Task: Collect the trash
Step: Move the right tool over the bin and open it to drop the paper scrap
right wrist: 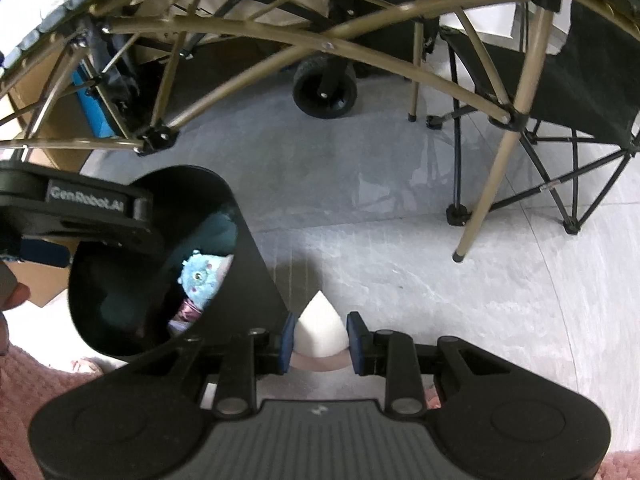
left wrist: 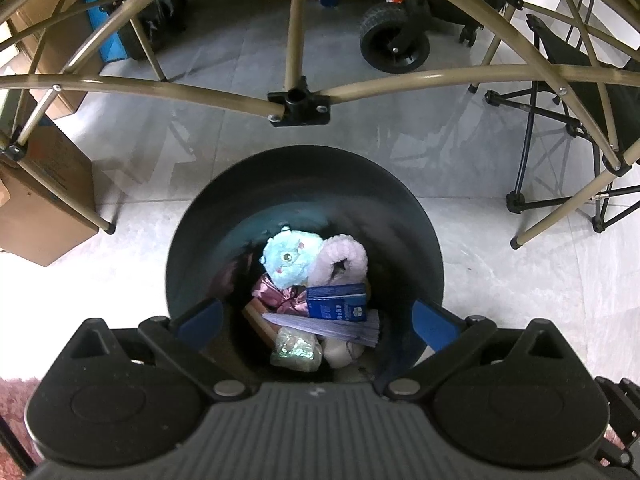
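A dark round bin point(left wrist: 304, 184) stands on the pale floor. It holds a blue plush toy point(left wrist: 290, 260), a lilac fluffy slipper point(left wrist: 340, 260), a blue booklet point(left wrist: 338, 302), pink satin cloth and other bits. My left gripper point(left wrist: 318, 312) hangs over the bin's mouth, open wide with nothing between its blue pads point(left wrist: 200, 316). In the right wrist view the bin point(right wrist: 248, 280) sits at the left, with the left gripper's body point(right wrist: 100, 216) above it. My right gripper point(right wrist: 320, 338) is shut on a white teardrop-shaped sponge point(right wrist: 320, 330), just right of the bin.
Tan folding-table legs and struts point(left wrist: 296, 40) cross overhead and behind the bin. A black camp chair point(right wrist: 580, 92) stands at the right, a cart wheel point(left wrist: 394, 40) at the back, cardboard boxes point(left wrist: 40, 208) at the left. Pink rug point(right wrist: 24, 400) lies near me.
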The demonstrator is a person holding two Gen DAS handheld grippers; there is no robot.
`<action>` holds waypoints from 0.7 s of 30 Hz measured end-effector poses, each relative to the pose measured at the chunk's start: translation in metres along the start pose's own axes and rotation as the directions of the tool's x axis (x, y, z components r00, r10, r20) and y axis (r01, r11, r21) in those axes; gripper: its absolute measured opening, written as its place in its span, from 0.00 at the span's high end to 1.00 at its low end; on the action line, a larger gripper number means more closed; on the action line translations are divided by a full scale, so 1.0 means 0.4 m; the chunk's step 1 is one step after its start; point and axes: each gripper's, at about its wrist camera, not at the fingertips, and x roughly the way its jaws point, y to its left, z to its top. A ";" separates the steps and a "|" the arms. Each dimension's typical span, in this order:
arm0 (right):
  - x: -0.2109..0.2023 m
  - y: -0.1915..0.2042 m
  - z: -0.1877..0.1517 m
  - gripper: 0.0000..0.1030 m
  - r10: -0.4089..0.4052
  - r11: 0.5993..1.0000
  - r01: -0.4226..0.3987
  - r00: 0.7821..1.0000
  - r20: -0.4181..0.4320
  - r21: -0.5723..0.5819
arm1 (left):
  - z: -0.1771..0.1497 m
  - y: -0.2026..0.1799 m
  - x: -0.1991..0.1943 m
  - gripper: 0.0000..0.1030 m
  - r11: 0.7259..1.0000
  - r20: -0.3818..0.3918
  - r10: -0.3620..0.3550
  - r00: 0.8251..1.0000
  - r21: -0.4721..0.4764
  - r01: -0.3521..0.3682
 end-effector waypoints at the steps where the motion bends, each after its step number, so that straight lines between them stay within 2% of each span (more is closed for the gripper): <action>1: -0.003 0.008 0.002 0.74 0.004 1.000 -0.004 1.000 0.003 -0.006 | -0.001 0.007 -0.004 0.00 1.000 0.005 0.004 1.000 -0.001 -0.004; 21: -0.013 0.187 0.043 0.74 0.073 0.991 -0.072 0.997 0.010 -0.113 | -0.041 0.208 -0.050 0.00 0.997 0.051 0.048 0.998 -0.071 -0.044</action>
